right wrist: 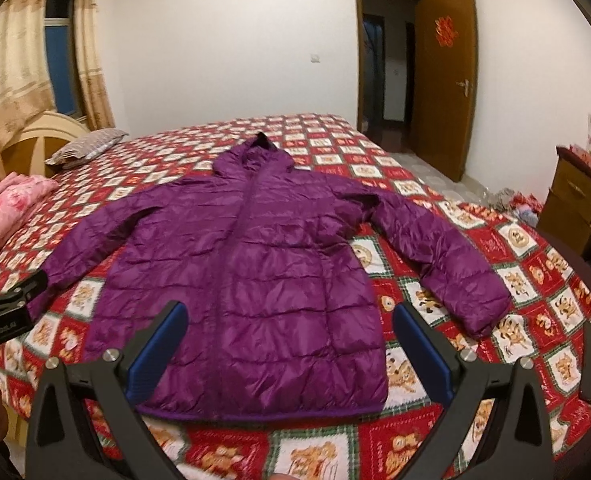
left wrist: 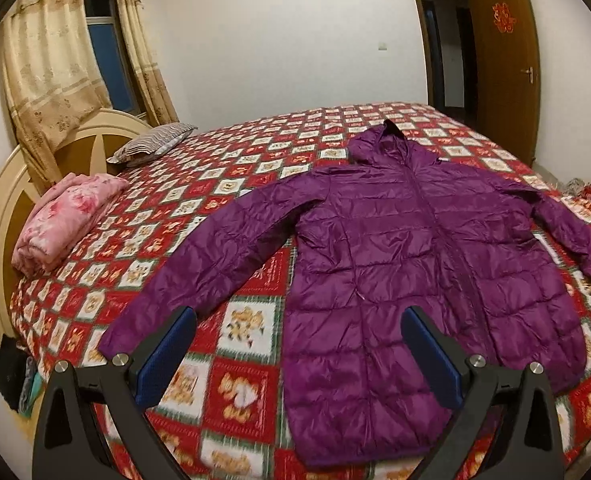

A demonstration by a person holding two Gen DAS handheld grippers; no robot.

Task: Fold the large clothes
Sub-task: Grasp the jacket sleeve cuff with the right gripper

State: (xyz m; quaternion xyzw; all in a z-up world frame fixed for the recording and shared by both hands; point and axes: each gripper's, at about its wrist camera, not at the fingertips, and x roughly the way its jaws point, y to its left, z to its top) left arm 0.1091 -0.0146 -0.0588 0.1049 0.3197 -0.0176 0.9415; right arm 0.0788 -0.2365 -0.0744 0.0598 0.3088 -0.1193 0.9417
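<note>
Left wrist view: a purple quilted hooded jacket (left wrist: 407,264) lies flat, zipped, sleeves spread, on the red patterned bed (left wrist: 239,184), beyond and under the left gripper (left wrist: 299,344), whose fingers stand wide apart, empty. Its far sleeve end is cut off at the frame edge.

Right wrist view: the whole jacket (right wrist: 251,264) shows past the right gripper (right wrist: 289,340), fingers likewise spread, holding nothing. The other gripper (right wrist: 3,312) appears left, partly cut off.
</note>
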